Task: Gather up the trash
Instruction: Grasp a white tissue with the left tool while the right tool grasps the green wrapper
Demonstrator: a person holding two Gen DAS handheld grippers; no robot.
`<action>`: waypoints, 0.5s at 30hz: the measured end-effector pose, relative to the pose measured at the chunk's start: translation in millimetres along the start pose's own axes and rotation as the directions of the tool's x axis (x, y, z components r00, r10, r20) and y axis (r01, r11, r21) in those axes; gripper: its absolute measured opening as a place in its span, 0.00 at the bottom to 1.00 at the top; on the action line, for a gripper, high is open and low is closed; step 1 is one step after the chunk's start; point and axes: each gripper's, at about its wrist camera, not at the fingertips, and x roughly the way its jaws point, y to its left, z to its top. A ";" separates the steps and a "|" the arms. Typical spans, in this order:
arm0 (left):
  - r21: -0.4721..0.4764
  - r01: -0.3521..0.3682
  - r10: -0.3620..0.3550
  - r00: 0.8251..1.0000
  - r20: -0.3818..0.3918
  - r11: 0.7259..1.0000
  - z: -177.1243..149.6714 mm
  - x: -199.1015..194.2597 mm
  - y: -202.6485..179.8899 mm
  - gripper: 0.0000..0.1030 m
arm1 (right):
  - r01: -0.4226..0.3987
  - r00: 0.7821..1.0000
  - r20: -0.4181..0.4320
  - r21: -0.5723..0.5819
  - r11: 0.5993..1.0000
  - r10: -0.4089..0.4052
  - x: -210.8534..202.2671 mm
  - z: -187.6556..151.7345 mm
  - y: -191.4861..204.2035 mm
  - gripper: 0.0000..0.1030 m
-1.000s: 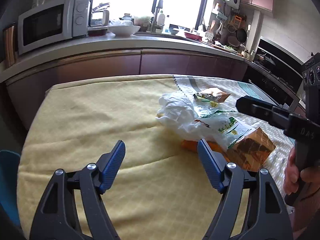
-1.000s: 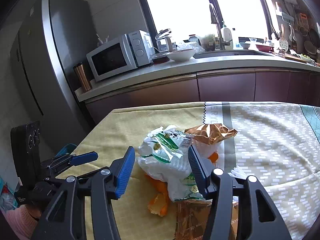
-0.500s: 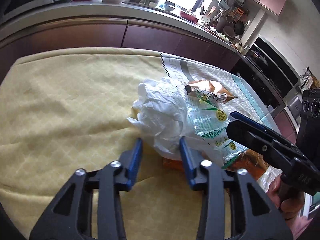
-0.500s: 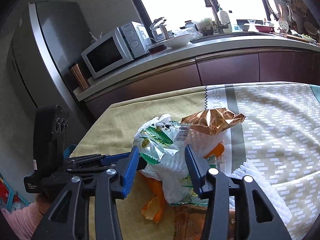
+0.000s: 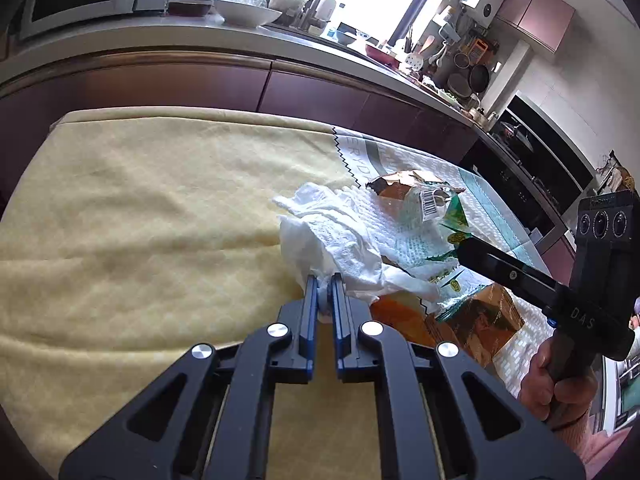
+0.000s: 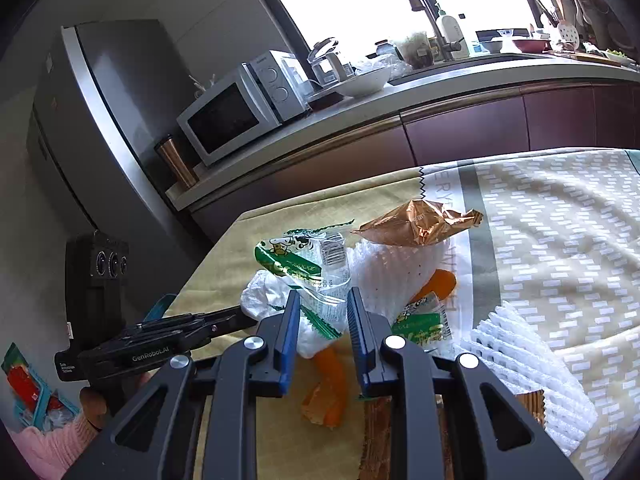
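Note:
A pile of trash lies mid-table: a crumpled white plastic bag (image 5: 332,236) (image 6: 272,300), a green-printed clear wrapper (image 6: 304,260) (image 5: 436,216), a copper foil wrapper (image 6: 416,224) (image 5: 404,184), a white foam net (image 6: 400,272) and orange peel (image 6: 332,368) (image 5: 400,312). My left gripper (image 5: 324,286) (image 6: 240,316) is shut on the bag's near edge. My right gripper (image 6: 322,308) (image 5: 466,248) comes in from the opposite side. Its jaws are closing, and both pads touch the bag and wrapper bunched between them.
A brown packet (image 5: 480,320) and a second foam net (image 6: 520,360) lie beside the pile on the yellow and patterned tablecloth (image 5: 140,220). Behind the table run a counter with a microwave (image 6: 240,112) and a fridge (image 6: 100,120). A teal bin (image 6: 32,396) sits low at the left.
The left gripper has come forward and down to the white bag and closed from wide open onto its edge. The right gripper's jaws have narrowed around the pile.

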 end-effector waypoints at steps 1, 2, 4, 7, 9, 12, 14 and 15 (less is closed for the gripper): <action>-0.002 0.000 0.000 1.000 0.009 1.000 1.3 -4.9 -0.3 0.07 | -0.013 1.000 -0.001 -0.002 1.000 0.013 -1.2 -0.4 2.7 0.22; -0.004 -0.003 0.003 1.000 0.018 1.000 0.0 -11.3 1.6 0.07 | -0.021 1.000 0.001 -0.005 1.000 0.021 -2.4 -0.5 4.6 0.22; -0.007 -0.019 0.019 0.999 0.038 1.000 -2.7 -23.4 5.7 0.07 | -0.043 0.999 0.001 -0.012 0.999 0.043 -4.2 -1.6 9.5 0.22; -0.010 -0.026 0.027 0.998 0.057 1.000 -10.3 -42.6 12.7 0.07 | -0.061 0.998 -0.002 -0.027 0.998 0.061 -3.8 -3.1 16.9 0.22; -0.004 -0.040 0.041 0.997 0.066 0.999 -16.8 -55.5 19.0 0.07 | -0.061 0.998 -0.014 -0.032 0.998 0.061 -0.6 -4.2 19.4 0.22; -0.006 -0.080 0.081 0.994 0.070 0.997 -28.4 -71.7 29.8 0.07 | -0.066 0.997 -0.035 -0.024 0.998 0.065 5.7 -7.4 20.0 0.22; -0.020 -0.102 0.104 0.992 0.068 0.995 -37.6 -81.2 39.0 0.07 | -0.072 0.997 -0.044 -0.025 0.997 0.071 8.8 -9.0 22.0 0.22; -0.027 -0.107 0.109 0.992 0.065 0.994 -42.6 -85.4 44.4 0.07 | -0.074 0.996 -0.047 -0.029 0.997 0.072 9.9 -9.6 23.8 0.22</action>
